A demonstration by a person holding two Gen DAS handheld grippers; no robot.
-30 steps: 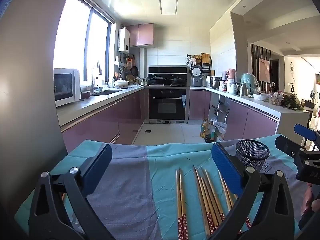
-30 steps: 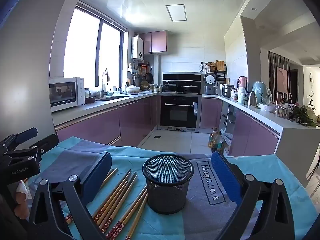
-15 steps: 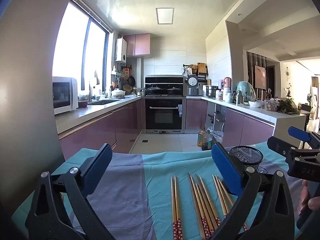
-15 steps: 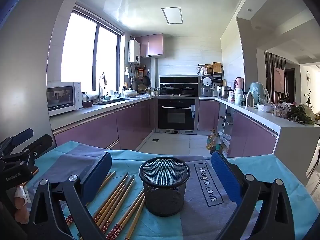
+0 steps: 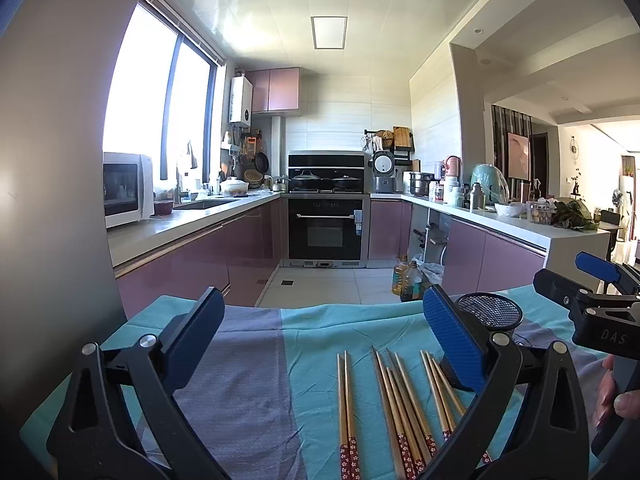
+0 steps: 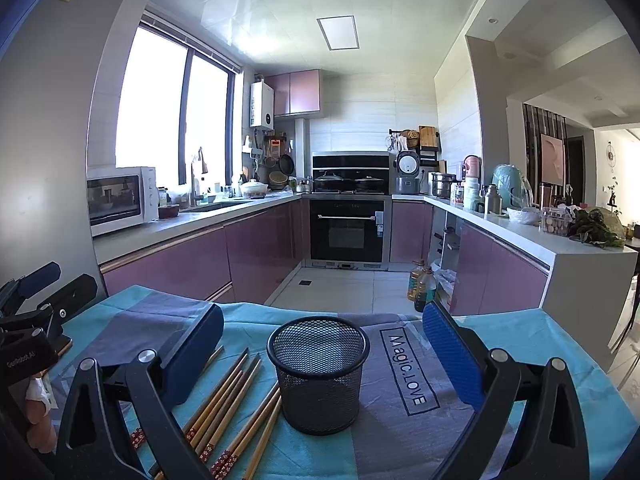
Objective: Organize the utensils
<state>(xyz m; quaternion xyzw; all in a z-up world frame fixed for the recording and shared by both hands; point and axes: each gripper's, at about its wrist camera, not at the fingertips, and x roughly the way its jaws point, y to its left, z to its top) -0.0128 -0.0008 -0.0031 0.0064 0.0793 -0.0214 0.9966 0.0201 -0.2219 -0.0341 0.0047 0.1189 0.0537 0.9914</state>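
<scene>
Your table (image 6: 540, 340) wears a teal and grey cloth (image 5: 240, 380). On it the black mesh cup (image 6: 318, 376) stands upright, chopsticks (image 6: 224, 404) lying flat just beside it (red-patterned ends toward you). Your left hand-held gripper (image 5: 320, 340) and right hand-held gripper (image 6: 322, 344) both hover with jaws spread wide, holding nothing.

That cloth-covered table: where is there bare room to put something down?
Free: the grey stripe left of the chopsticks, and the cloth right of the mesh cup, around the "Magic.LOVE" label. Crowded: chopsticks lie close beside the cup's left side.
</scene>
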